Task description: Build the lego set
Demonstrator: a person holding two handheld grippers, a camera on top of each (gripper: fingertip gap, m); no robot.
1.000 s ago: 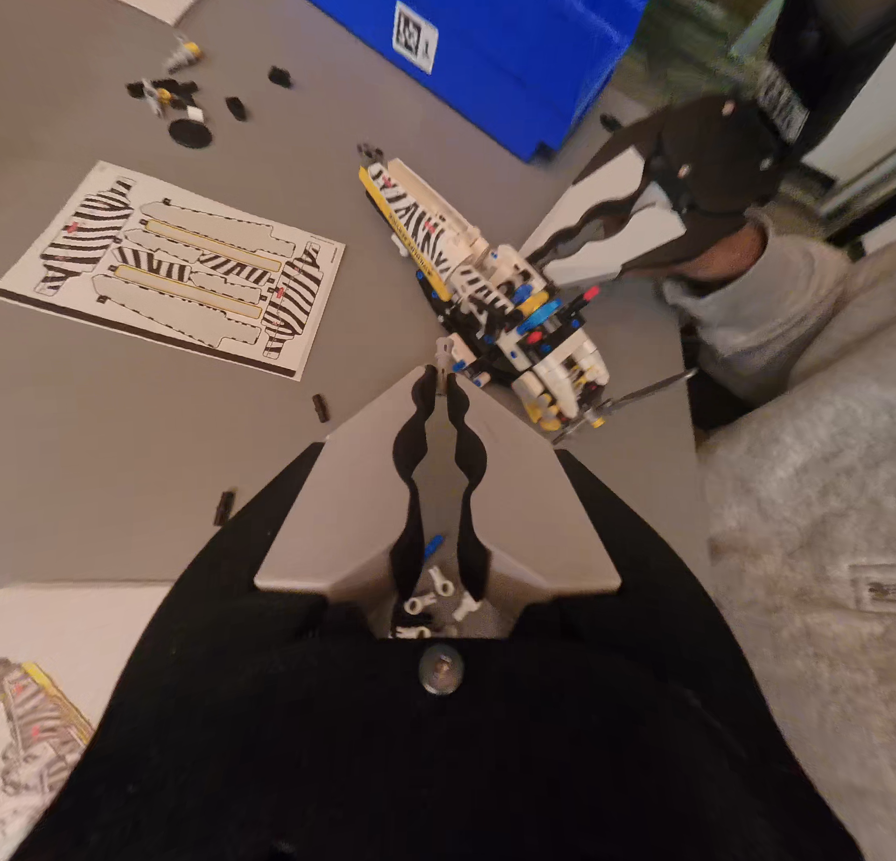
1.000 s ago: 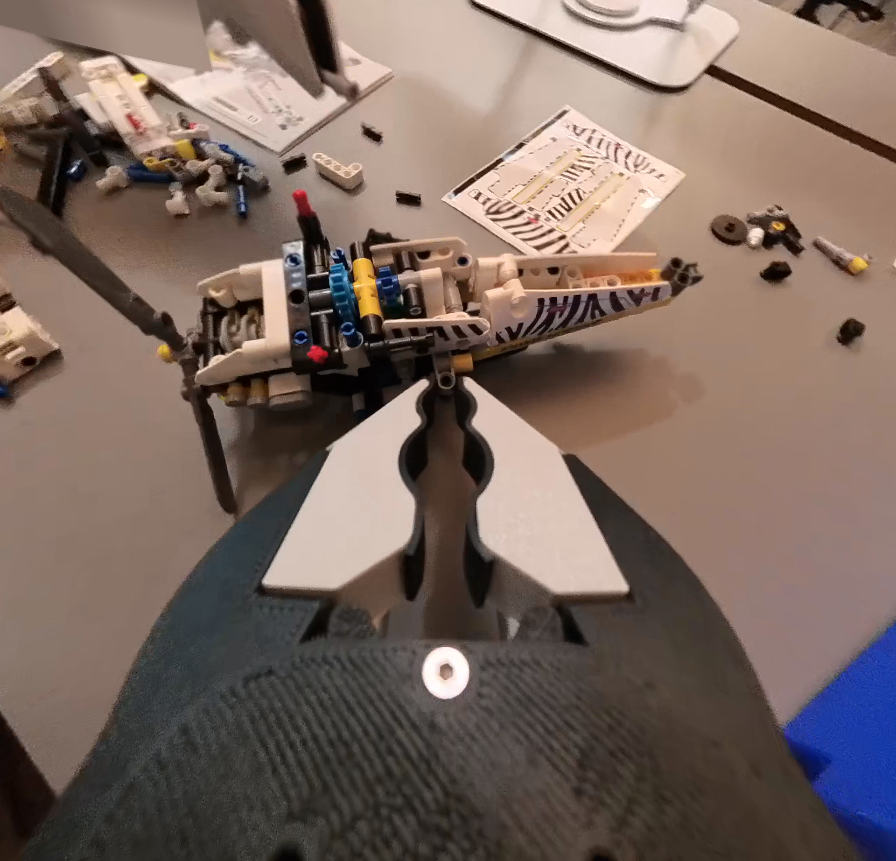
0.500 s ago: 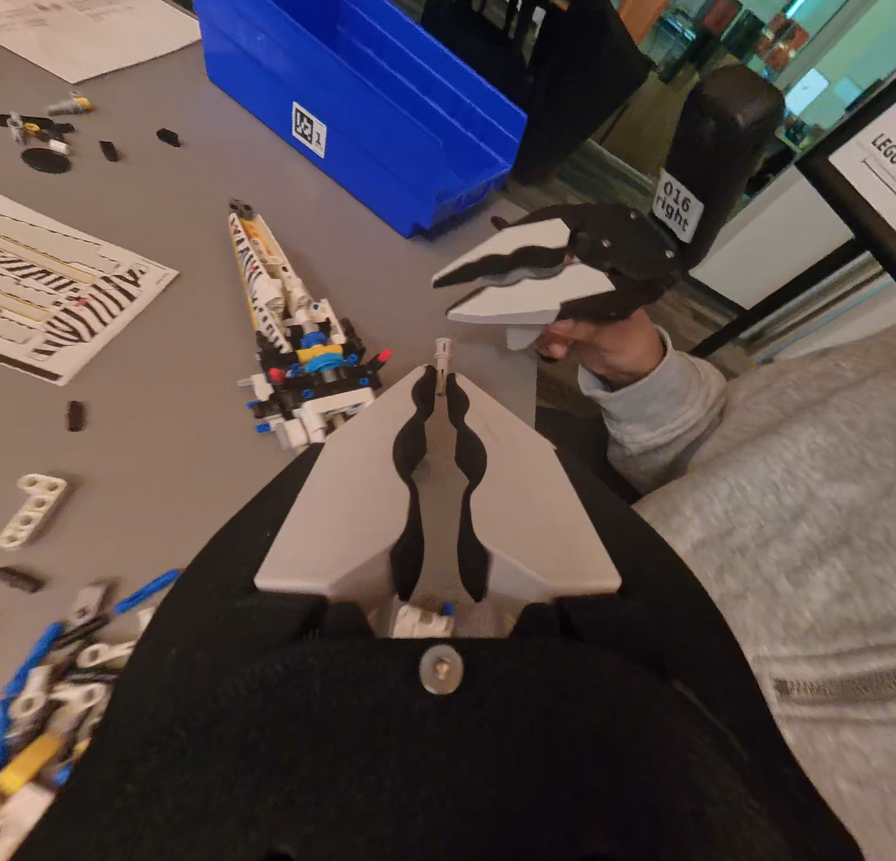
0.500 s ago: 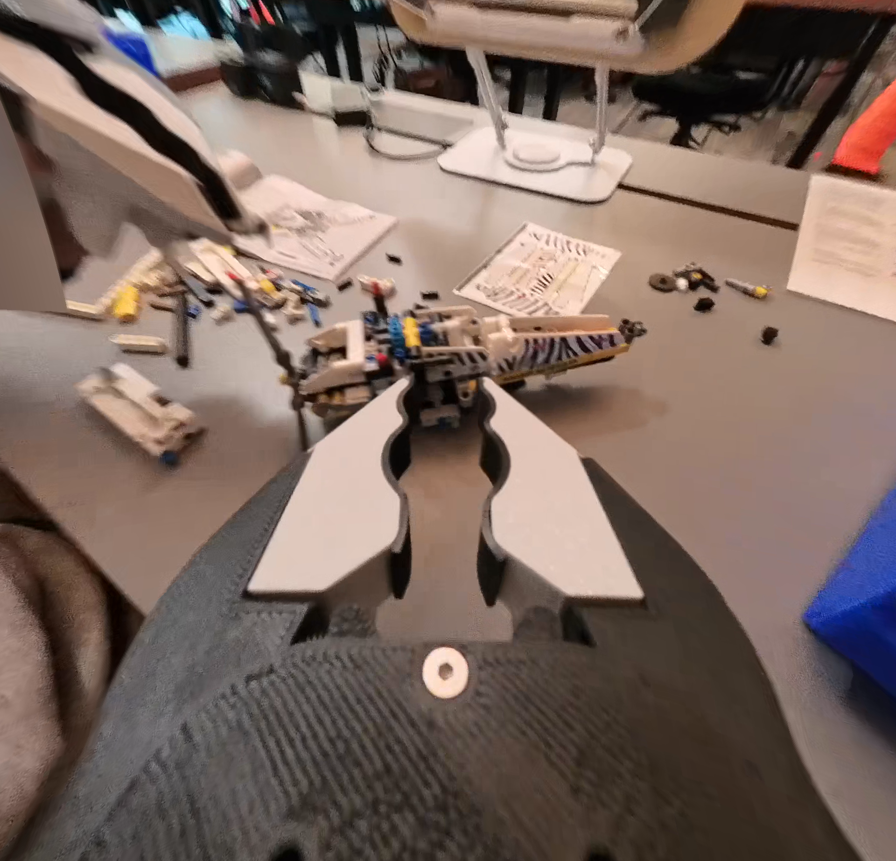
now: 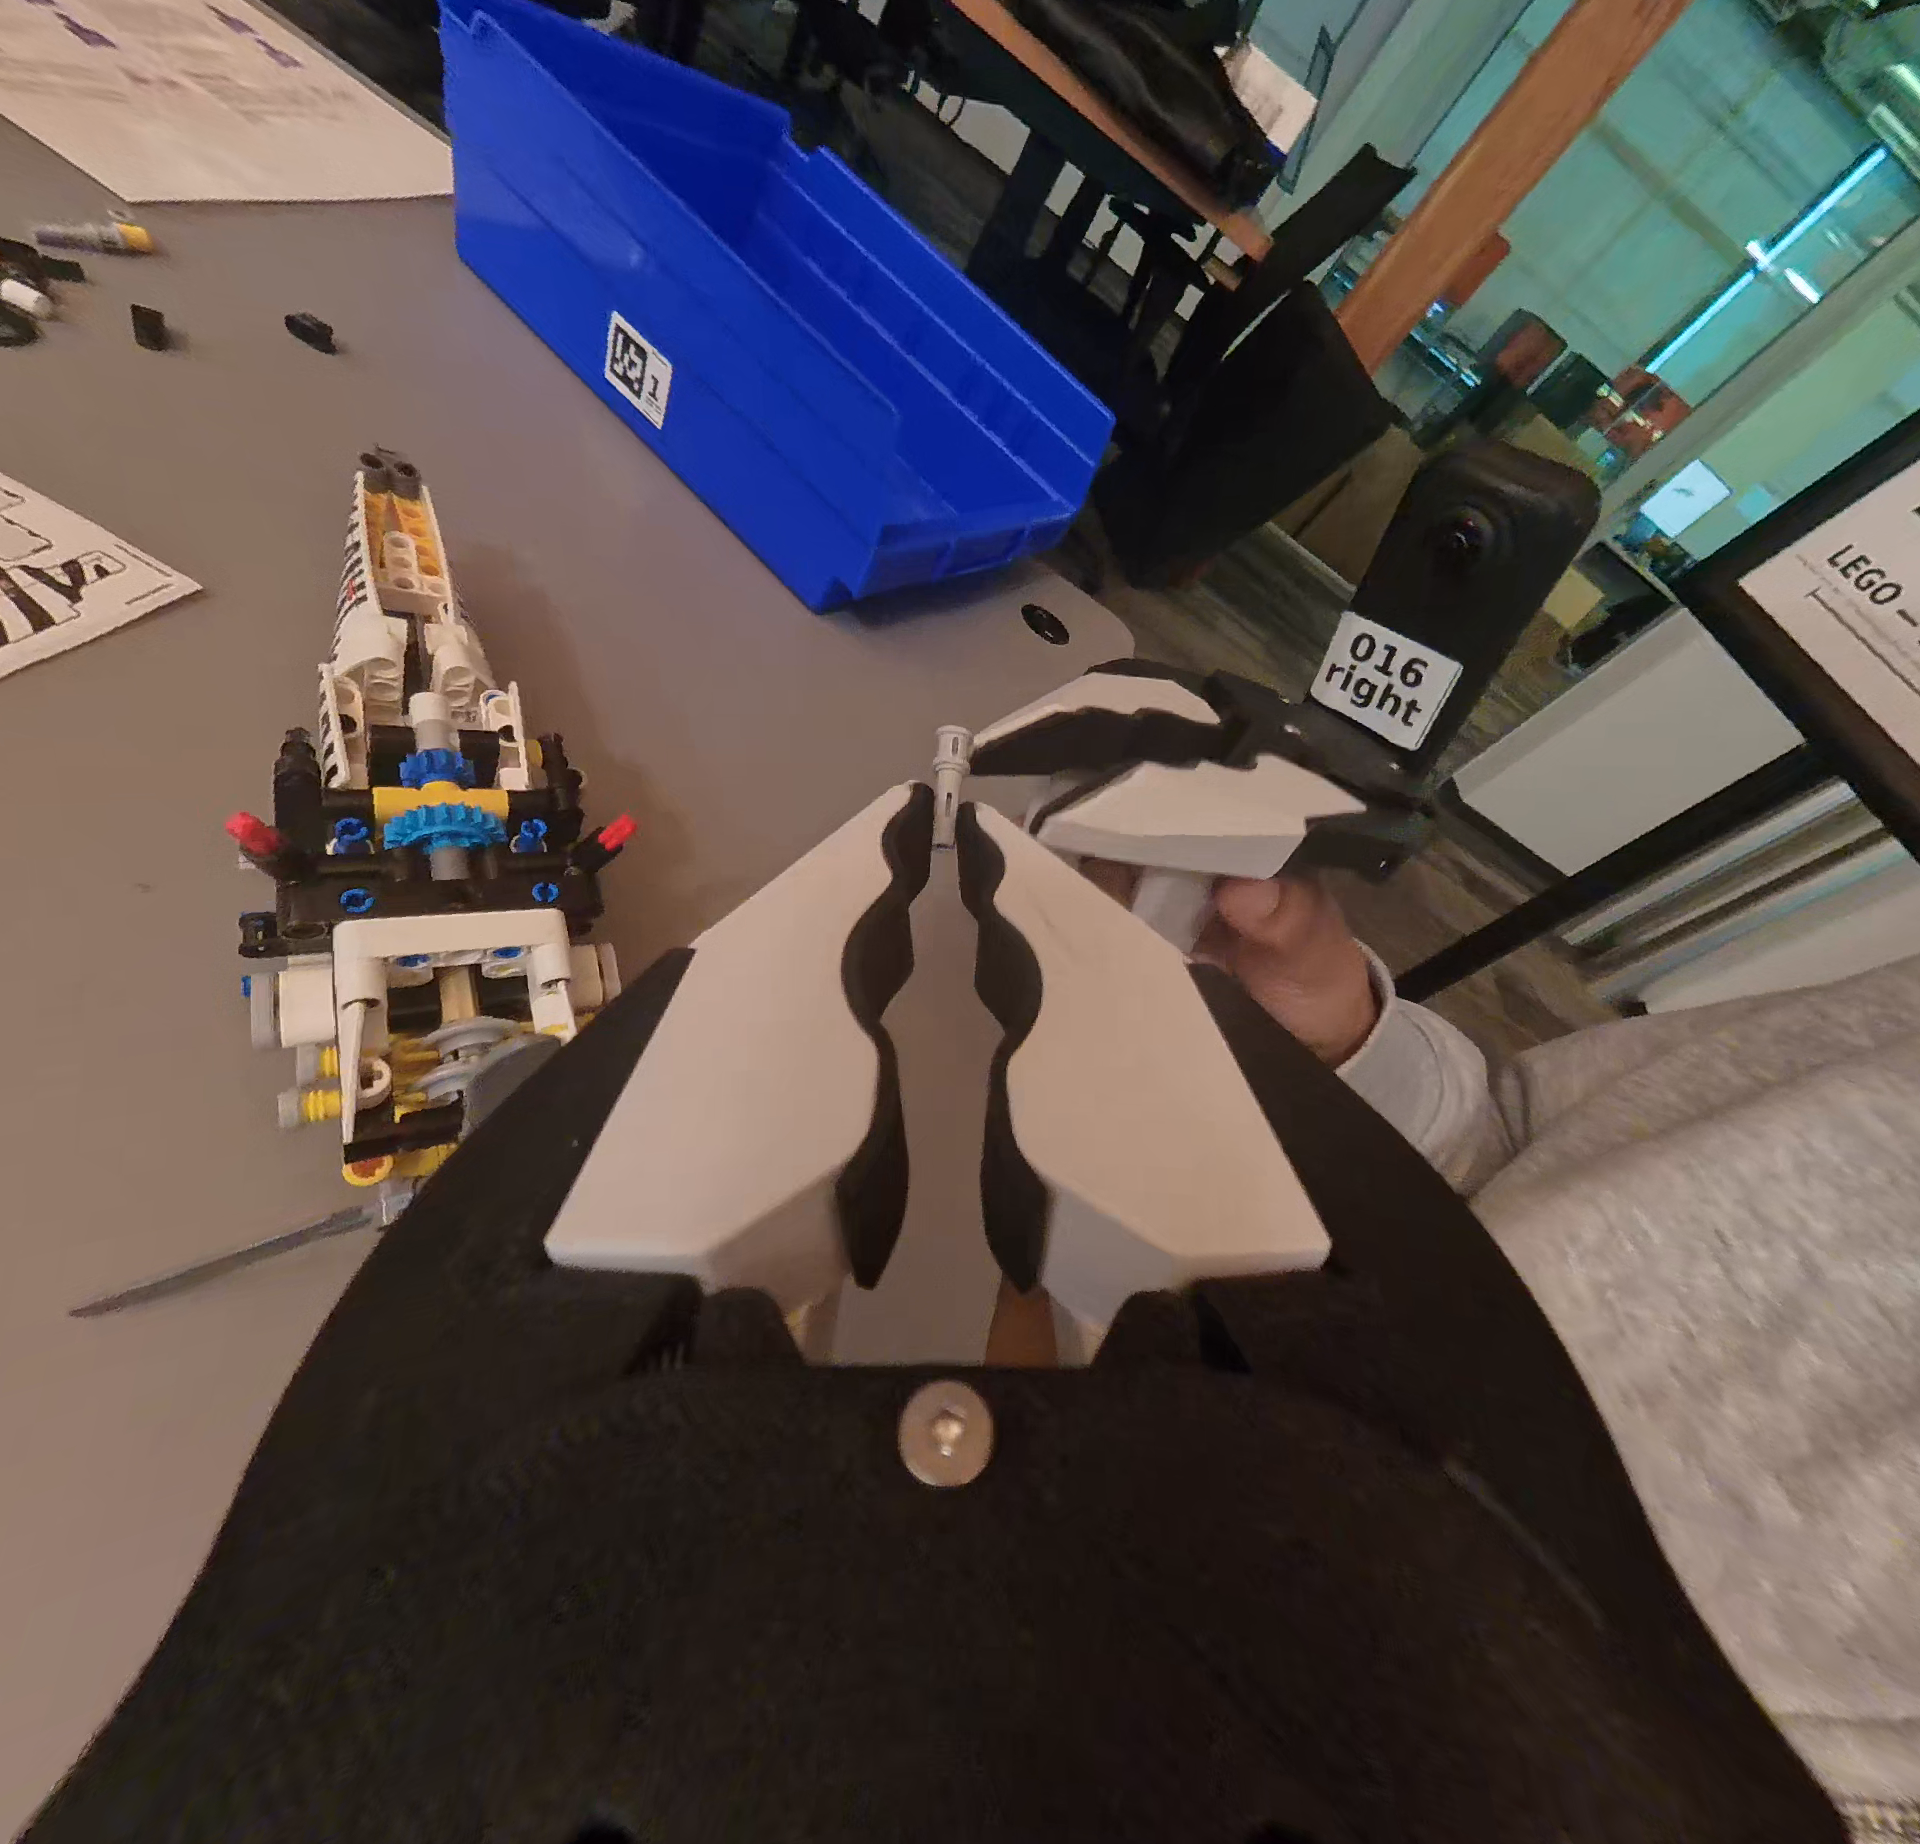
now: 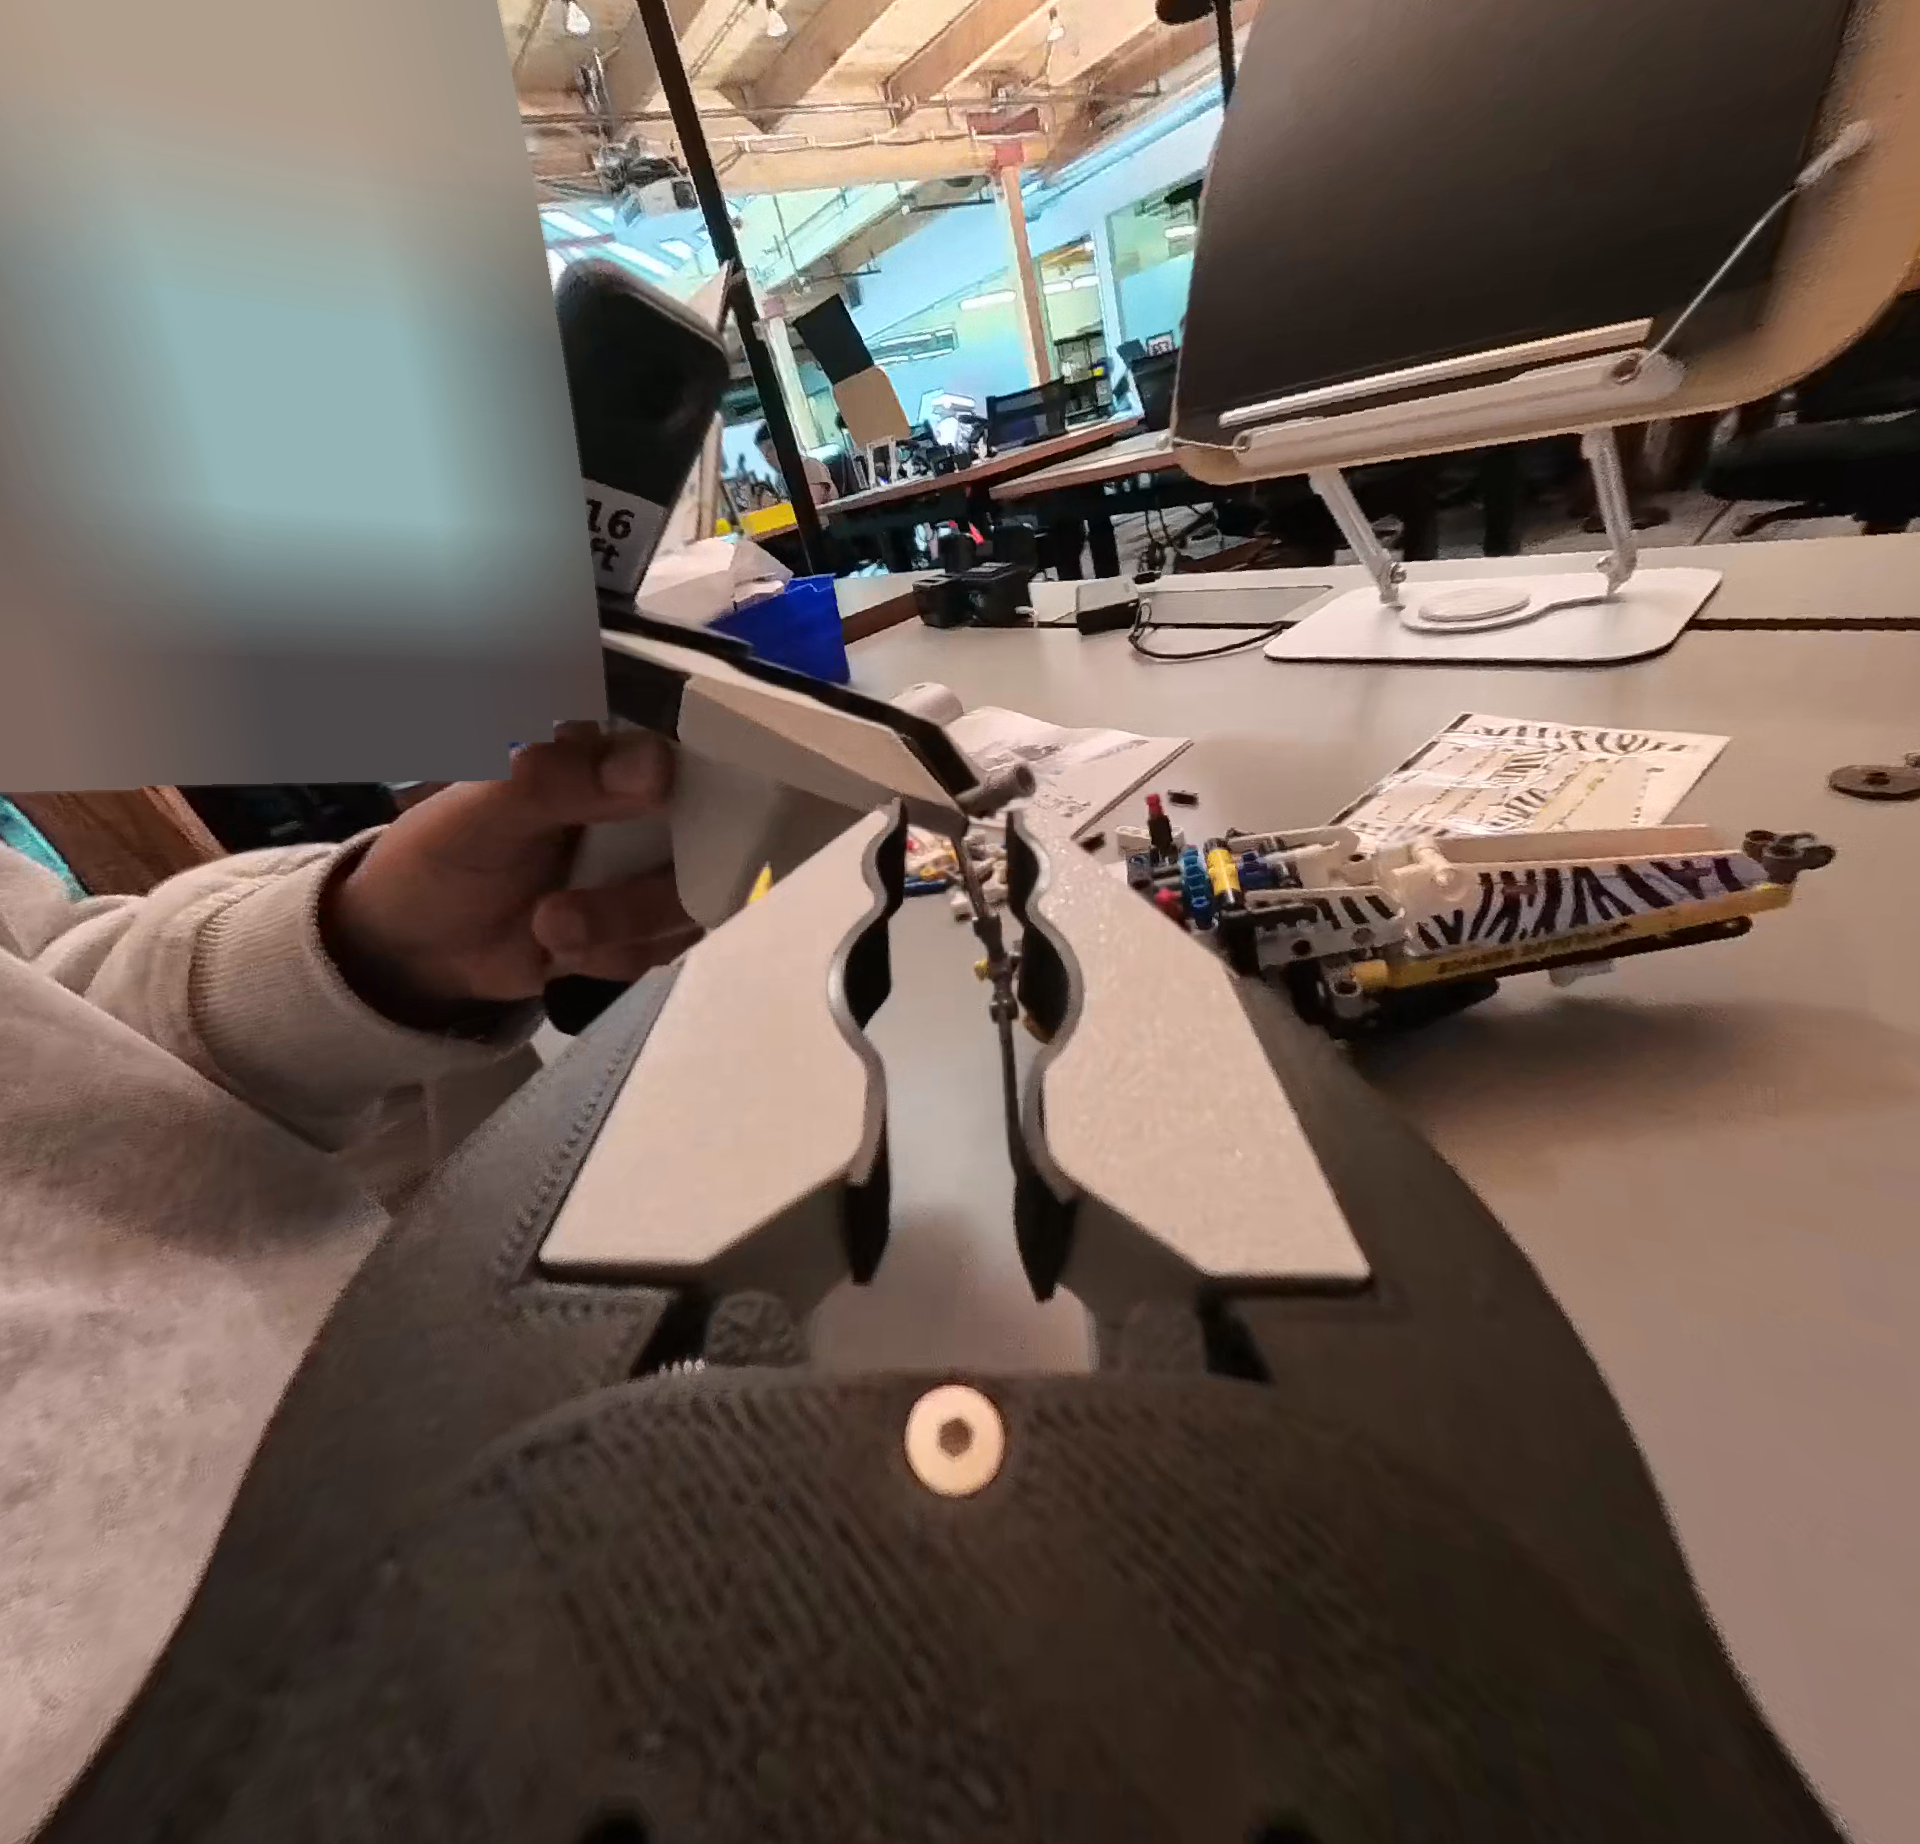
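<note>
My left gripper (image 5: 940, 809) is shut on a small light-grey pin (image 5: 950, 768), held above the table's near edge with the pin sticking out past the tips. My right gripper (image 5: 1006, 781) comes in from the right with its jaws apart, its tips right beside the pin. In the right wrist view the right gripper (image 6: 954, 824) is open and empty, and the left gripper (image 6: 961, 792) holds the pin (image 6: 1000, 784) just beyond its tips. The zebra-striped lego model (image 5: 416, 859) lies on the grey table, also in the right wrist view (image 6: 1455, 890).
A blue bin (image 5: 779, 340) stands at the table's far side. A sticker sheet (image 6: 1538, 786), an instruction booklet (image 6: 1060, 755) and loose small parts (image 5: 301, 331) lie around the model. A laptop stand (image 6: 1507, 610) is at the back. A thin dark rotor blade (image 5: 229, 1264) lies near the model. Less than 4 cm separates the two grippers' tips.
The right gripper let go of the model, opened and rose to meet the left. The left gripper lifted the pin off the table and carried it right, toward the right gripper.
</note>
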